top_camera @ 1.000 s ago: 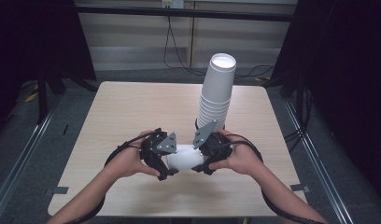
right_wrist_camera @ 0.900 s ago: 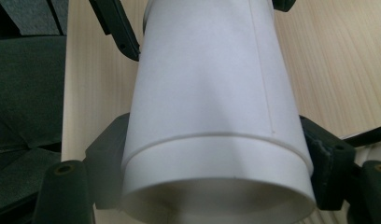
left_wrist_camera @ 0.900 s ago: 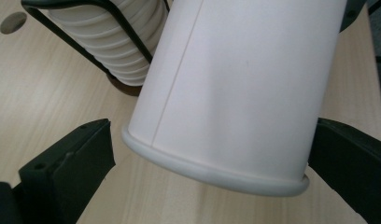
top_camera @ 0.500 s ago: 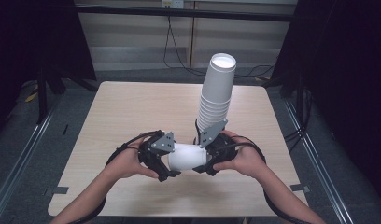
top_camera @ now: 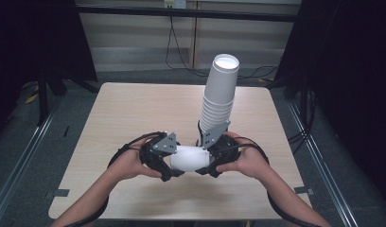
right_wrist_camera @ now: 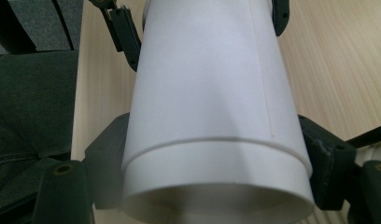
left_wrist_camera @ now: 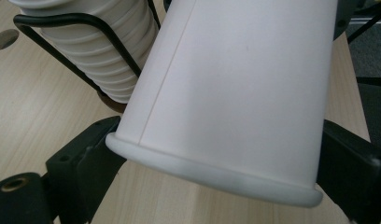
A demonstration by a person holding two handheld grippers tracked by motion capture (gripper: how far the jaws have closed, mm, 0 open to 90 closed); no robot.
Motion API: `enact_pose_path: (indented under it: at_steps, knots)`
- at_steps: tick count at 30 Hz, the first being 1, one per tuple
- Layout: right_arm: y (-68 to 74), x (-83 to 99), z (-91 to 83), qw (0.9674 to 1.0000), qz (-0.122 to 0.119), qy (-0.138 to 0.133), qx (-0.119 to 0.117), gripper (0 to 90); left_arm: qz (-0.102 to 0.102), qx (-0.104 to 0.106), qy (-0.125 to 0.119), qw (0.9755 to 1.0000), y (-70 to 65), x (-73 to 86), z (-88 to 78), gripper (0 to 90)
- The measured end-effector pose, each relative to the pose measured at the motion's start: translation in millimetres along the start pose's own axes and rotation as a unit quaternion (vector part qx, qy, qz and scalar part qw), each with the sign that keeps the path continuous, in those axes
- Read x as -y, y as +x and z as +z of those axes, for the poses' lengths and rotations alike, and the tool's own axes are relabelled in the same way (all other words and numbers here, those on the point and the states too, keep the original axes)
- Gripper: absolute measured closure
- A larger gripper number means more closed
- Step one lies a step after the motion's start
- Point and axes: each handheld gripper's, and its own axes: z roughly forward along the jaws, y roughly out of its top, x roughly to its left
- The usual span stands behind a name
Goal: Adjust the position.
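The pale wooden table (top_camera: 134,113) fills the middle of the high view, a tall stack of white cups (top_camera: 218,94) rising right of centre. Below the stack, at lower centre, a single white cup (top_camera: 191,158) lies sideways between both claws. The left claw (top_camera: 168,163), its jaws just closing, grasps the rim end; the right claw (top_camera: 207,163) is clenched on the other end.

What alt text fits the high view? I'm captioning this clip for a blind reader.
Two hands hold a white paper cup on its side above a light wooden table, the left gripper clamping one end and the right gripper the other. Just behind them, a tall stack of white cups rises from the table, leaning slightly.
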Motion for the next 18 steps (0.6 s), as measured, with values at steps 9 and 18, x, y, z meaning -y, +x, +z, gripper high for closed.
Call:
enact_pose_path:
  at_steps: [9, 18]
  knots:
    - [-2.3, 5.1, -0.2, 1.0, 0.003, 0.0, -0.007, 24.2, 0.012, -0.004, 0.011, 0.9999, -3.1, -2.3, -1.4, 12.9]
    - [-2.1, 4.4, -1.4, 1.0, -0.004, -0.002, -0.004, 23.9, 0.02, 0.003, 0.007, 0.9998, -0.2, -3.3, 4.6, 5.8]
